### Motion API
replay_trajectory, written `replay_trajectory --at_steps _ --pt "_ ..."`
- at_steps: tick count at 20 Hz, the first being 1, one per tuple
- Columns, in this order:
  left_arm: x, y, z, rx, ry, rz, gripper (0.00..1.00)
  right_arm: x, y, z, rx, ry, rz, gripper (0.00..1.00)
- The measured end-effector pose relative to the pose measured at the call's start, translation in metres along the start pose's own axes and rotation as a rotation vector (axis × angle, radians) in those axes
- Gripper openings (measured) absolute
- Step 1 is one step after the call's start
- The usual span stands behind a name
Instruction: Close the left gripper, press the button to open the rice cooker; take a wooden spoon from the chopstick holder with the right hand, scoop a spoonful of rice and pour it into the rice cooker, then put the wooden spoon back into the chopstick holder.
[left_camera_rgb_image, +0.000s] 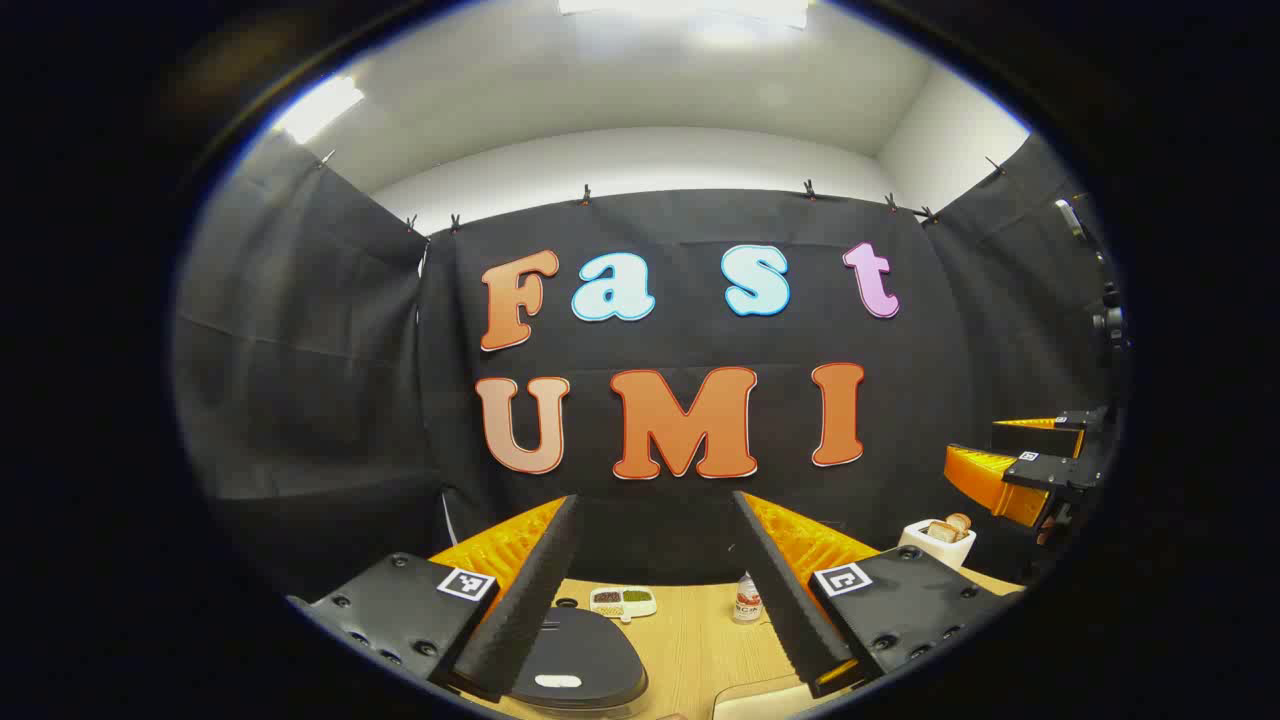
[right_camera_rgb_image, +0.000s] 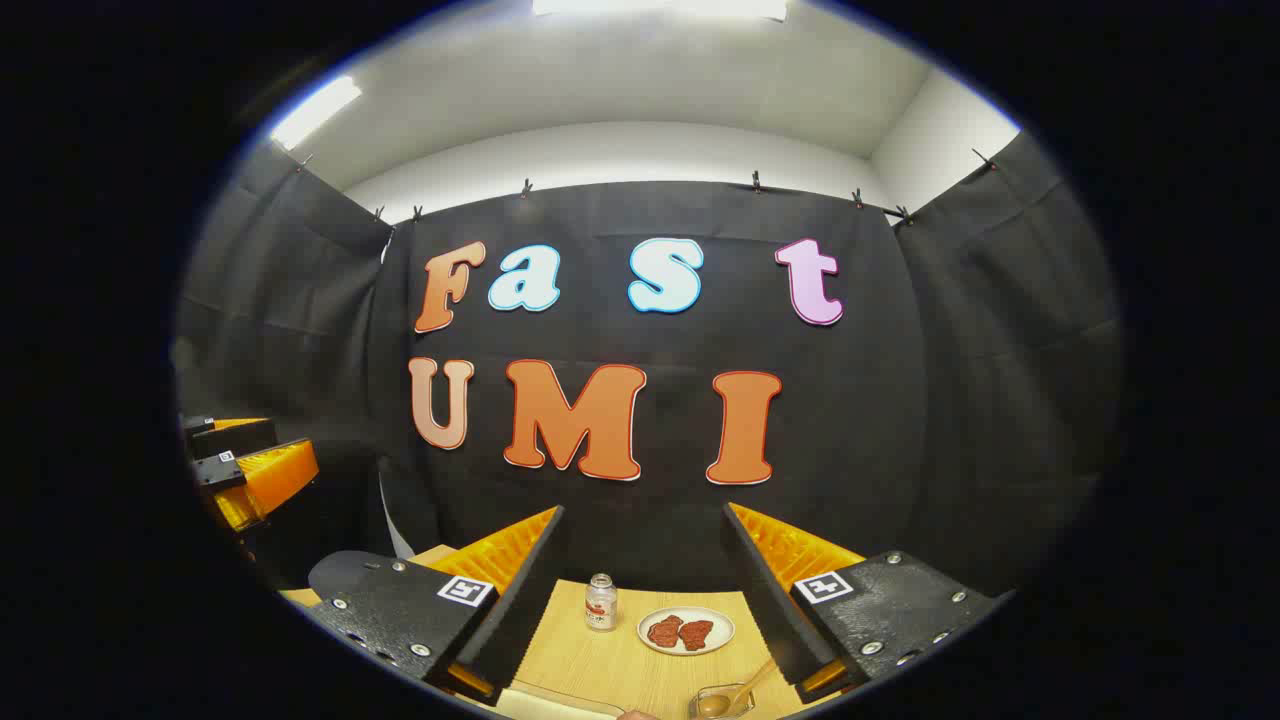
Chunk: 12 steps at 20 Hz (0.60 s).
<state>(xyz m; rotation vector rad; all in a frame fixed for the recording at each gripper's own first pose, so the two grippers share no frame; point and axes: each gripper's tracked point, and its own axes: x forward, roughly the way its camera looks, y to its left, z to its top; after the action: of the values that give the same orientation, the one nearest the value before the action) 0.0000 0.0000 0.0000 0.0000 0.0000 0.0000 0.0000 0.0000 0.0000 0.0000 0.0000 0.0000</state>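
Observation:
The rice cooker (left_camera_rgb_image: 580, 655) has a dark closed lid with a pale button (left_camera_rgb_image: 558, 681) and sits on the wooden table under my left finger. My left gripper (left_camera_rgb_image: 657, 500) is open and empty above it. In the right gripper view, a wooden spoon (right_camera_rgb_image: 738, 692) lies in a clear holder (right_camera_rgb_image: 712, 705) at the bottom edge, just inside my right finger. My right gripper (right_camera_rgb_image: 643, 510) hangs open with nothing in it. The cooker lid (right_camera_rgb_image: 340, 575) peeks out behind its left finger. Each gripper also sees the other held off to the side: the right gripper (left_camera_rgb_image: 1025, 460) and the left gripper (right_camera_rgb_image: 245, 462).
On the table (left_camera_rgb_image: 690, 640) stand a small white dish of beans (left_camera_rgb_image: 622, 600), a small bottle (left_camera_rgb_image: 747, 598) and a white toaster with bread (left_camera_rgb_image: 938, 540). A plate with two brown pieces (right_camera_rgb_image: 686, 631) lies beside the bottle (right_camera_rgb_image: 600, 602). A pale board edge (right_camera_rgb_image: 560, 706) shows at the front.

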Motion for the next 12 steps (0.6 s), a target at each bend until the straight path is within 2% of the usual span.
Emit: replay_trajectory --at_steps 2,7,8,9,11,12 --pt "-0.001 -0.005 0.000 0.003 0.003 0.003 1.00 -0.001 -0.003 -0.002 0.008 0.004 0.007 0.97" --pt "-0.004 -0.012 0.005 0.014 -0.001 0.012 0.90 -0.003 -0.013 -0.006 0.015 0.012 0.008 0.94" --pt "-0.005 -0.013 0.007 0.016 -0.004 0.010 1.00 -0.003 -0.015 -0.005 0.019 0.013 0.004 0.94" --pt "-0.007 -0.015 0.007 0.019 -0.008 0.006 0.90 -0.003 -0.016 -0.006 0.024 0.013 0.004 0.94" --pt "-0.006 -0.019 0.009 0.021 -0.013 -0.001 1.00 -0.003 -0.016 -0.006 0.030 0.010 0.003 0.94" --pt "-0.006 -0.022 0.009 0.023 -0.012 -0.005 1.00 -0.003 -0.016 -0.006 0.030 0.009 0.003 0.97"
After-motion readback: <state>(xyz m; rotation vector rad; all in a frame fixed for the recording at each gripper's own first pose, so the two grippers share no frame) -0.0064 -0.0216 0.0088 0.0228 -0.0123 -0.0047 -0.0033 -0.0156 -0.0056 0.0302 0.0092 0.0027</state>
